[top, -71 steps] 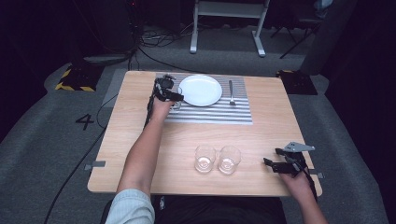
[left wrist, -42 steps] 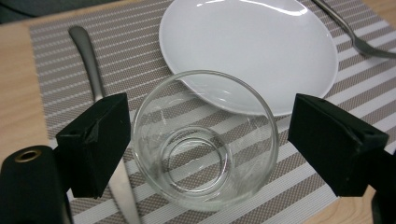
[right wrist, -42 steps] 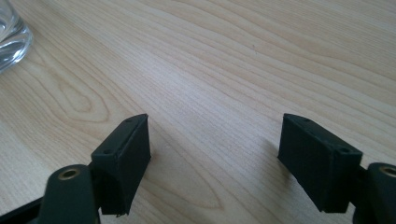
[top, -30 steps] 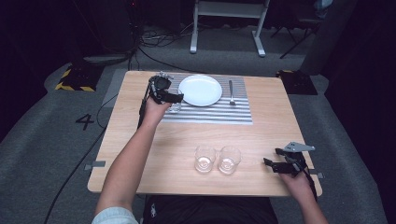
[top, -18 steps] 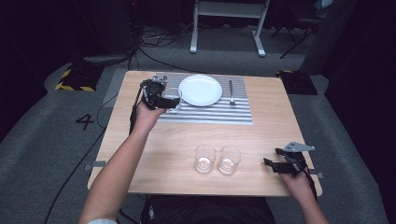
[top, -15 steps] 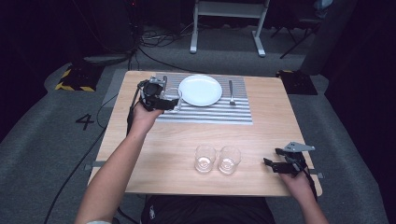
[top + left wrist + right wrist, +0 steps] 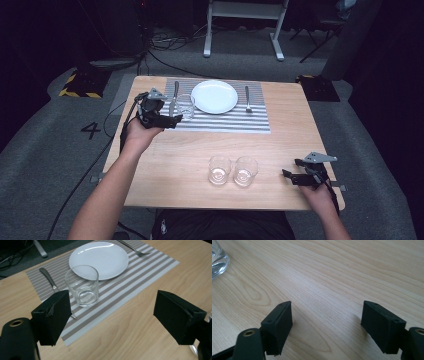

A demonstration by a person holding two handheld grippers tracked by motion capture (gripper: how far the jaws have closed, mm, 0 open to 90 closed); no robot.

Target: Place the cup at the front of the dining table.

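Our left tongs (image 7: 172, 120) hang wide, free of the glass (image 7: 82, 285) standing beside the plate (image 7: 100, 257); right tongs (image 7: 291, 176) rest wide, idle, at the counter's (image 7: 175, 165) near right corner.

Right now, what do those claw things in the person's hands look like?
Both are black. The left gripper and the right gripper each have two blocky, flat-faced black jaws and a grey three-cornered plate on top. A black cable trails from the left one. The person's forearms are bare, with no sleeves reaching them.
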